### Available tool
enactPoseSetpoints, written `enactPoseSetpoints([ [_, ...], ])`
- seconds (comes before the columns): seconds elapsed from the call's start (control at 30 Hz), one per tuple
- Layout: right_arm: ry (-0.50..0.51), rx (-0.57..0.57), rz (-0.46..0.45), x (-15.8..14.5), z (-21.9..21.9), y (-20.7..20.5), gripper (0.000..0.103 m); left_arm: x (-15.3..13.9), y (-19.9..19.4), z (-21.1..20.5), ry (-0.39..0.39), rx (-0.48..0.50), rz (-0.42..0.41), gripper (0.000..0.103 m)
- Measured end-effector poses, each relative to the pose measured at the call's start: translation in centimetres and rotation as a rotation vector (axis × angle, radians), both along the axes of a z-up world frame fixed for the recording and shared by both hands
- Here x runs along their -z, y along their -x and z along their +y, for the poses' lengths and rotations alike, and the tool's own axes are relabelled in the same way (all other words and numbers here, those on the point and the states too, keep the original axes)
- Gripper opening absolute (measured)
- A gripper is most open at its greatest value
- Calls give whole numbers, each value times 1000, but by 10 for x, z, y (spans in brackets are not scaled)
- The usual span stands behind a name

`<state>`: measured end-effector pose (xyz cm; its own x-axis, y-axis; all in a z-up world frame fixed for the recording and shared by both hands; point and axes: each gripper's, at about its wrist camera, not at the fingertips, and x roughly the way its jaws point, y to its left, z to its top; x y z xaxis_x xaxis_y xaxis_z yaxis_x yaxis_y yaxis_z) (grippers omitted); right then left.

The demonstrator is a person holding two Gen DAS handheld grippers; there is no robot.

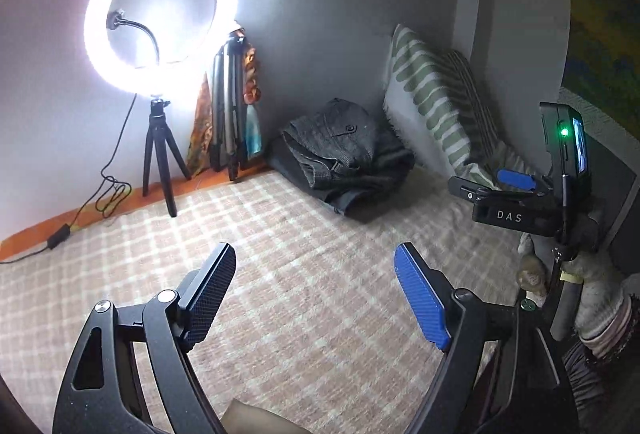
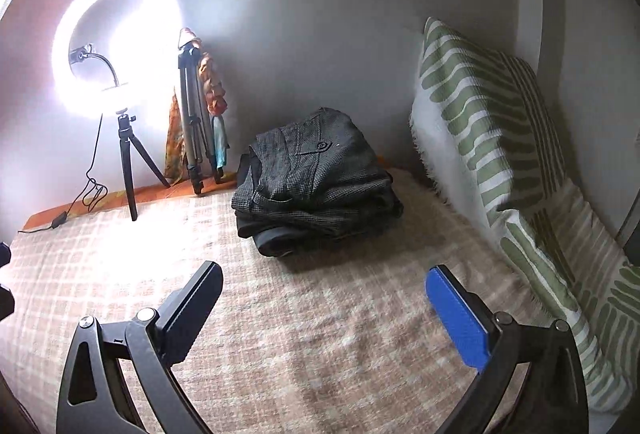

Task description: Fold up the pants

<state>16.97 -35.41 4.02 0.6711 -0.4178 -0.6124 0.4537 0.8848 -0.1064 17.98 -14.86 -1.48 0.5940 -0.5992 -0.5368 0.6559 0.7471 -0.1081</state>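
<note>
A stack of dark grey pants lies folded on the checked beige blanket near the far wall; it also shows in the right wrist view. My left gripper is open and empty, above the blanket, well short of the pants. My right gripper is open and empty, above the blanket just in front of the stack. The right gripper's body shows at the right of the left wrist view, held by a gloved hand.
A lit ring light on a small tripod stands at the back left, its cable trailing on the blanket edge. A folded tripod with cloths leans on the wall. Green-striped pillows line the right side.
</note>
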Motion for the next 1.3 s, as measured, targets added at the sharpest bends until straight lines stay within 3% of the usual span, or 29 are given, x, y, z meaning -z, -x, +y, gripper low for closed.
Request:
enactPoseSetpoints([
  [0.3, 10, -7, -34, 0, 7, -3, 103, 4, -1, 7, 0, -42, -16, 83],
  [0.4, -2, -2, -48, -2, 7, -5, 103, 3, -2, 9, 4, -73, -35, 103],
  [0.57, -3, 3, -46, 0, 5, -9, 103, 5, -2, 14, 4, -92, -70, 103],
  [0.77, 1, 5, -43, 2, 4, -9, 103, 13, -7, 17, -6, -93, -22, 103],
  [1.3, 1, 12, -41, 6, 1, -10, 103, 16, -10, 21, -13, -101, -16, 103],
])
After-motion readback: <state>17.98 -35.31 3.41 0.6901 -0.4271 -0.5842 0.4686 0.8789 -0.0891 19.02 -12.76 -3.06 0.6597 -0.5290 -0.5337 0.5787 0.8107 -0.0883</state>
